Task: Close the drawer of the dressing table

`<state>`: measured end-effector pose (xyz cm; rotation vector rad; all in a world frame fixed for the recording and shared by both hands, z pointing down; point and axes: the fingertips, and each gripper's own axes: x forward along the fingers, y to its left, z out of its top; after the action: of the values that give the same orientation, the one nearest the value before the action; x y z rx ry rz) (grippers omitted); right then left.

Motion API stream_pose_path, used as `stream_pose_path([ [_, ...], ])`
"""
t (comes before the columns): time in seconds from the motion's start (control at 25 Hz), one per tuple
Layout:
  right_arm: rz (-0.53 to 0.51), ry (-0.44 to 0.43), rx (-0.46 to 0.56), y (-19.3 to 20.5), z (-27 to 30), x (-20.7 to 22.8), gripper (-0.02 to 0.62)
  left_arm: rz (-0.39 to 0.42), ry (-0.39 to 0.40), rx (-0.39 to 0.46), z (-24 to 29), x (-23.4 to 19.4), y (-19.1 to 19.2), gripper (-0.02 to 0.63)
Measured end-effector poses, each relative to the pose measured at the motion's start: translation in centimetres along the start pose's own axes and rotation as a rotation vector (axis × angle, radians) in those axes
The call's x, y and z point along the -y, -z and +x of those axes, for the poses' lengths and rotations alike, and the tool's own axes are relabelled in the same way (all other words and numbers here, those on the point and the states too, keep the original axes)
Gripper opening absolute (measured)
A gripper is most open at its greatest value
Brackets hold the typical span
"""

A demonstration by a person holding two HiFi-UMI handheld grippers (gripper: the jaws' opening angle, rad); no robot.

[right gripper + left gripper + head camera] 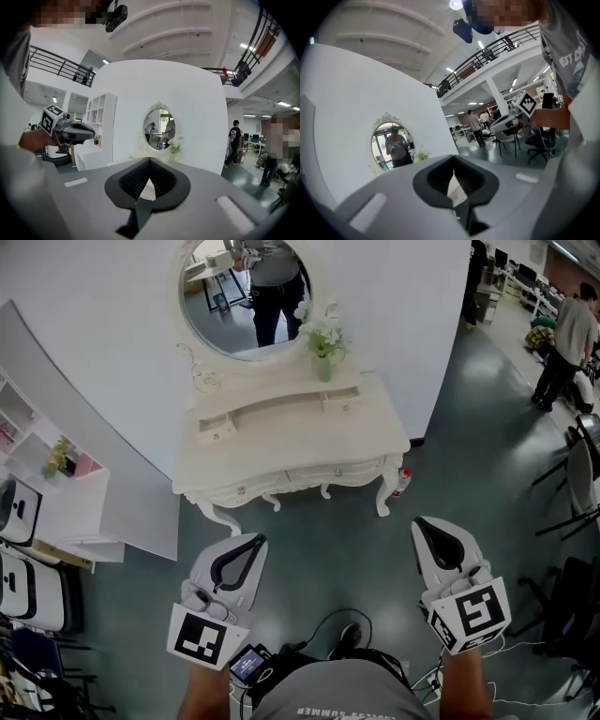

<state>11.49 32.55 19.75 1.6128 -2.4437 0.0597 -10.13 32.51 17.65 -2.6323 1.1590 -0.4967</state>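
The cream dressing table (pixel 375 423) stands against the white wall ahead, with an oval mirror (pixel 246 292) and a vase of white flowers (pixel 322 338) on top. Two small drawers, left (pixel 217 430) and right (pixel 341 399), sit on its top shelf, and the left one looks slightly pulled out. Wider drawers (pixel 323 472) run along the front. My left gripper (pixel 255 540) and right gripper (pixel 423 522) hover side by side over the floor, short of the table, both shut and empty. The mirror (pixel 161 128) shows past the right gripper (pixel 148 183). The left gripper (pixel 454 186) points up toward the wall.
A white shelf unit (pixel 67 498) stands at the left by a curved panel. A red bottle (pixel 401 482) sits by the table's right leg. Office chairs (pixel 577 474) and a person (pixel 568 341) are at the far right. Cables (pixel 323 638) lie by my feet.
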Motion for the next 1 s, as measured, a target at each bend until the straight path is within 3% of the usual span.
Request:
stream_pose_path([
  [0.44,-0.048,0.026,0.026,-1.3,3.2,4.7,-0.002,0.037,0.025,-0.004,6.3,-0.7,-1.1,0.005],
  [0.72,-0.081,0.082,0.026,-2.0,7.9,7.6,-0.002,0.036,0.078,0.087,13.8,-4.2,-1.6,0.005],
  [1.0,-0.047,0.174,0.003,-2.1,11.2,10.5,-0.002,0.042,0.175,0.147,20.8,-7.2,-2.1,0.005],
])
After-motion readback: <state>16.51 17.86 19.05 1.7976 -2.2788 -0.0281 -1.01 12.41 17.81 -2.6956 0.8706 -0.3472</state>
